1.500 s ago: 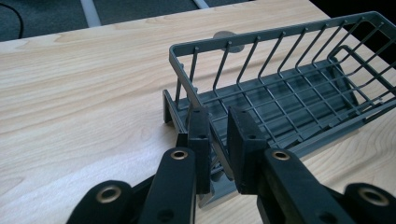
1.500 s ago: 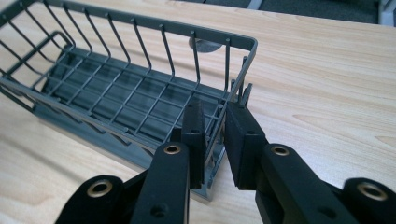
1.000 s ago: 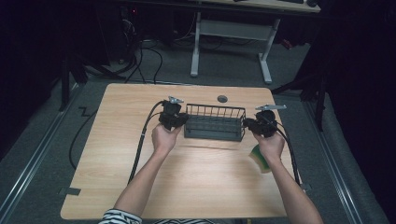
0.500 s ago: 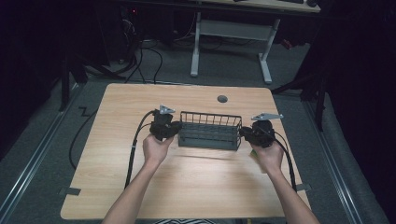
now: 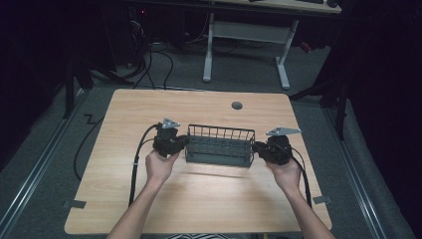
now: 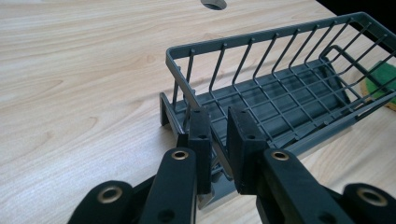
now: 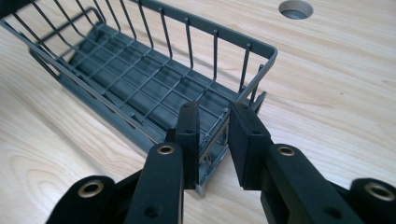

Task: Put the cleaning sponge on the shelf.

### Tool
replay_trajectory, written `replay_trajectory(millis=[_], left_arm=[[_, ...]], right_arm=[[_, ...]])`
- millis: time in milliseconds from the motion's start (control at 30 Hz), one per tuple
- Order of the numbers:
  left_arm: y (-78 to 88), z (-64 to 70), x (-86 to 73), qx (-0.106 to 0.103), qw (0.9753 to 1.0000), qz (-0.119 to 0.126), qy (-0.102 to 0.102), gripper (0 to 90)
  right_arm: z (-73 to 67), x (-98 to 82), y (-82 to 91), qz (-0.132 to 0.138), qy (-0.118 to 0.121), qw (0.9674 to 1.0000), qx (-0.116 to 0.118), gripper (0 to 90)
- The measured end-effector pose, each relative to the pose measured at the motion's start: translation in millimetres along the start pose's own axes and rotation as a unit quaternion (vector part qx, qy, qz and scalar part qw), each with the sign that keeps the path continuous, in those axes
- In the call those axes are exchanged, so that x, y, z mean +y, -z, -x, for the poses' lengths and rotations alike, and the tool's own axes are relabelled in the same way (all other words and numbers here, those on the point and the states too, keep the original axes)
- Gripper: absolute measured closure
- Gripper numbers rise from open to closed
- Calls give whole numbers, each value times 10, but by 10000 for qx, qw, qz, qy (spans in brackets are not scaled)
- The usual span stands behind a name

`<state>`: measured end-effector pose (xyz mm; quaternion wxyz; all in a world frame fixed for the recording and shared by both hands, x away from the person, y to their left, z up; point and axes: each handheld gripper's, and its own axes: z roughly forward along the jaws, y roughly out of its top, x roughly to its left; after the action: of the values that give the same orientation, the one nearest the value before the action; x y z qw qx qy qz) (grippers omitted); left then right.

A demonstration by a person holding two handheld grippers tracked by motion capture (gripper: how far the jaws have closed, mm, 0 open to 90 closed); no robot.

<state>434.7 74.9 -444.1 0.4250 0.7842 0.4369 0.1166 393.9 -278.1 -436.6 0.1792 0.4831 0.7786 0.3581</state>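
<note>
I log grey wire basket [image 5: 220, 145], oblong | left gripper [image 6: 218, 140] clamps its 9 o'clock end | right gripper [image 7: 212, 137] clamps its 3 o'clock end | woodgrain table [image 5: 209, 199]

Around my work area: pale wooden desk [image 5: 209, 199], dark floor.
I see a round hole [image 5: 237, 105] near its far edge, a green sponge [image 6: 380, 81], and cables [image 5: 149, 55] beyond.

High view looks down over the table [image 5: 209, 199]; both gripper views sit close, sharing the basket [image 6: 280, 88].
</note>
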Motion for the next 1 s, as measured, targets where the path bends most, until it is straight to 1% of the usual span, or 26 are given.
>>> replay_trajectory(millis=[67, 100, 167, 300, 367, 400, 433, 467, 500, 533, 567, 600, 633, 667, 767, 800, 833, 900, 933, 967, 1000], left_arm=[[25, -12, -24, -80, 10000, 5, 32, 805], [36, -10, -33, -79, 10000, 9, 16, 805], [59, -6, -42, -70, 10000, -28, -19, 804], [92, 1, -51, -45, 9999, -90, -102, 799], [100, 2, -62, -79, 9999, -59, -127, 792], [108, -2, -71, -134, 9998, -7, -146, 769], [114, -3, -81, -105, 9998, 47, -136, 725], [127, -24, -99, -78, 9998, 139, -85, 677], [138, -49, -115, -100, 9998, 180, 17, 591], [146, -77, -130, -124, 9997, 208, 93, 556], [154, -96, -140, -127, 9996, 223, 122, 521], [169, -117, -154, -139, 9995, 243, 147, 521], [190, -135, -168, -185, 9993, 280, 179, 465], [204, -141, -176, -210, 9991, 313, 183, 465], [269, -163, -216, -234, 9986, 446, 142, 419], [286, -169, -233, -235, 9984, 493, 161, 407], [303, -180, -253, -219, 9983, 524, 138, 392], [336, -200, -304, -186, 9981, 568, 117, 388], [353, -212, -336, -176, 9981, 590, 101, 385], [368, -223, -367, -176, 9981, 587, 107, 384], [383, -233, -399, -140, 9982, 575, 88, 381]], right_arm=[[3, -31, 18, 48, -98, 9999, 114, 744], [-9, -36, 30, 26, -130, 9998, 129, 744], [-77, -42, 52, -28, -2, 10000, 32, 742], [-98, -46, 54, -25, 51, 10000, 31, 734], [-95, -52, 44, -3, 24, 10000, 77, 687], [-95, -55, 37, 24, 8, 9999, 100, 658], [-99, -63, 37, 71, -7, 10000, 69, 644], [-102, -73, 41, 131, -9, 9999, 46, 642], [-92, -105, 50, 248, -14, 9997, -65, 597], [-74, -115, 53, 261, -79, 9996, -45, 564], [-60, -121, 59, 283, -126, 9995, -41, 540], [-60, -121, 59, 283, -126, 9995, -41, 540], [-9, -153, 93, 462, -249, 9986, -46, 506], [-9, -153, 93, 462, -249, 9986, -46, 506], [41, -197, 137, 571, -359, 9977, -40, 460], [52, -211, 154, 607, -350, 9975, -94, 452], [71, -235, 198, 678, -284, 9971, -200, 455], [79, -247, 218, 721, -300, 9967, -213, 467], [107, -279, 250, 880, -263, 9955, -223, 473], [130, -307, 273, 953, -294, 9947, -240, 475], [191, -364, 303, 999, -342, 9941, -237, 474]])
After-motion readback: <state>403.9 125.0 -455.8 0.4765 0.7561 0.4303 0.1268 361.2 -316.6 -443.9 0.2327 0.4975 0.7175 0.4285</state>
